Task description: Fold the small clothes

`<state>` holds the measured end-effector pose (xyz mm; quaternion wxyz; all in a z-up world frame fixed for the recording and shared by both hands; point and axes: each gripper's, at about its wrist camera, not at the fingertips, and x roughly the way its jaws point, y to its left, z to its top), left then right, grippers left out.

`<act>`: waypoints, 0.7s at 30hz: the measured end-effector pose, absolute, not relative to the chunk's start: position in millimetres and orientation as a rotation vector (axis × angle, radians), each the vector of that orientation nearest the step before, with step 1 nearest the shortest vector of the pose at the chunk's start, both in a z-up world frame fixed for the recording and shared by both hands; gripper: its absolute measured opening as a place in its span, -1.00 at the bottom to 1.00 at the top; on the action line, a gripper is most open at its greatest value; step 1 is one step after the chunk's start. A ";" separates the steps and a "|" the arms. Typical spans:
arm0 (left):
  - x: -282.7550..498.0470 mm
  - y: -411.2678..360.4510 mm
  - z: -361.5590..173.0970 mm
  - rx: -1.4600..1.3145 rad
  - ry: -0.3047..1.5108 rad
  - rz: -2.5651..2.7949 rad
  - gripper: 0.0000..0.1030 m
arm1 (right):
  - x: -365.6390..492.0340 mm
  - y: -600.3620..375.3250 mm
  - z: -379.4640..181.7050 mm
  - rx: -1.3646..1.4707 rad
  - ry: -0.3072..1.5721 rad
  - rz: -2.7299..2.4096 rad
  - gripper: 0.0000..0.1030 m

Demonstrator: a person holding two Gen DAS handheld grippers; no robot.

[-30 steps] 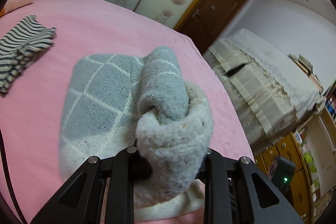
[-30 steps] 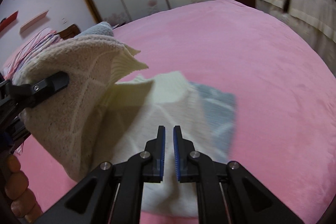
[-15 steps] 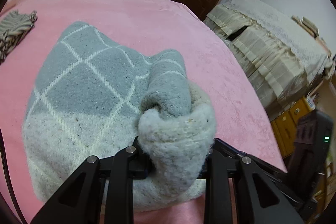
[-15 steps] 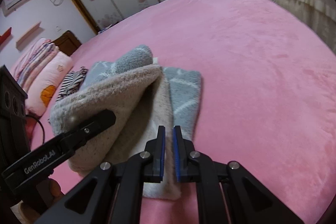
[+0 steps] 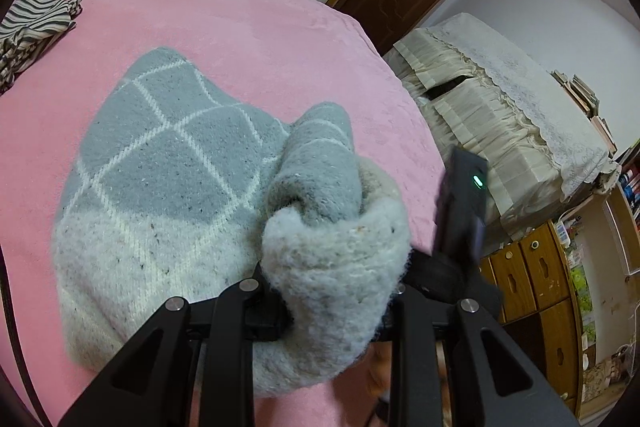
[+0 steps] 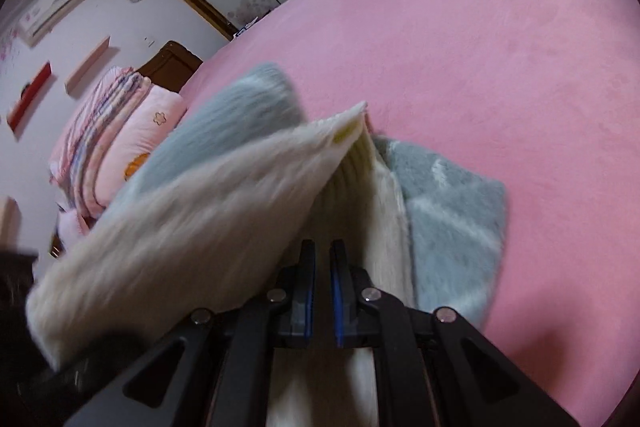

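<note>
Fuzzy grey-and-cream sweater (image 5: 160, 163) lies on the pink bed (image 5: 240, 27). Left gripper (image 5: 332, 291) is clamped on a bunched wad of its edge. Right gripper (image 6: 322, 291) is nearly together, empty, under the raised flap. Soft, light, floppy, bulky knit: I'd grip hem corners, not mid-panel.

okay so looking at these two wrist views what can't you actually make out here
- Left claw tips: left wrist view, buried in the bunched sweater.
- Lifted sweater flap: right wrist view, motion-blurred, hiding the left claw's grip point.
- Striped garment: left wrist view, cut off by the edge.
- Right claw: whether it touches fabric.
</note>
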<state>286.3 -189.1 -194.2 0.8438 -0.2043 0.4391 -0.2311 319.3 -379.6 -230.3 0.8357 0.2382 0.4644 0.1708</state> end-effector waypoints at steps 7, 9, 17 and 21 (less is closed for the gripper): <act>286.2 -197.0 -195.4 -0.401 0.939 -0.484 -0.53 | 342.5 -409.2 -222.0 0.579 0.905 0.257 -0.85; 284.0 -202.0 -198.1 -0.385 0.949 -0.488 -0.53 | 342.2 -421.3 -215.4 0.603 0.874 0.213 -0.85; 276.0 -239.2 -213.7 -0.213 0.978 -0.461 0.03 | 315.0 -439.8 -193.5 0.486 0.879 0.130 -0.85; 262.2 -255.7 -207.3 -0.157 0.952 -0.489 0.52 | 301.5 -443.7 -187.3 0.482 0.922 0.141 -0.85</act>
